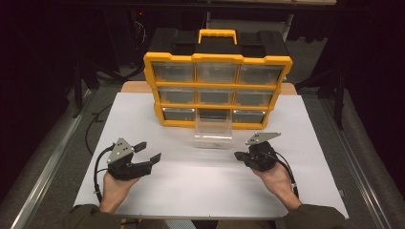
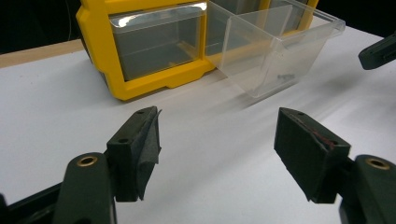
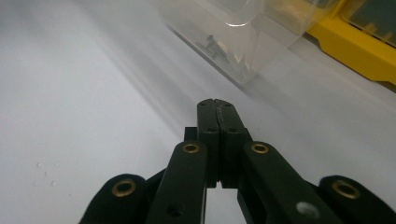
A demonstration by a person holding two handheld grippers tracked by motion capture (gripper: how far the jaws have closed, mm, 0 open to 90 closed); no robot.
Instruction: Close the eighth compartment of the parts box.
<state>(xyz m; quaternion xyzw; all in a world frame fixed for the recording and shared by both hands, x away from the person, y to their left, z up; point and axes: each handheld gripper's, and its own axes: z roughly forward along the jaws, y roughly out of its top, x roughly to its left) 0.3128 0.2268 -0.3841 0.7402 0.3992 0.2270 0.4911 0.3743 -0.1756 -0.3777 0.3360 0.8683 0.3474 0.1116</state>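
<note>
The left gripper [image 1: 149, 153] is held with jaws spread wide and empty, the clear drawer [image 1: 213, 131] lying ahead and to its right, already drawn out of the yellow organizer's [image 1: 218, 90] bottom row onto the white table [image 1: 191, 186]. The drawer is transparent, open-topped, with small dark screws [image 3: 215, 48] inside. The right gripper [image 1: 239, 156] is pressed closed on nothing, just short of the drawer; the screws are judged untouched.

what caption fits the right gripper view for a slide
Shut right gripper over the white table, pointing at the clear drawer holding small screws.

Pulled-out clear drawer [image 1: 213, 133] blocks centre, organizer [image 1: 217, 90] behind (flanks open)
</note>
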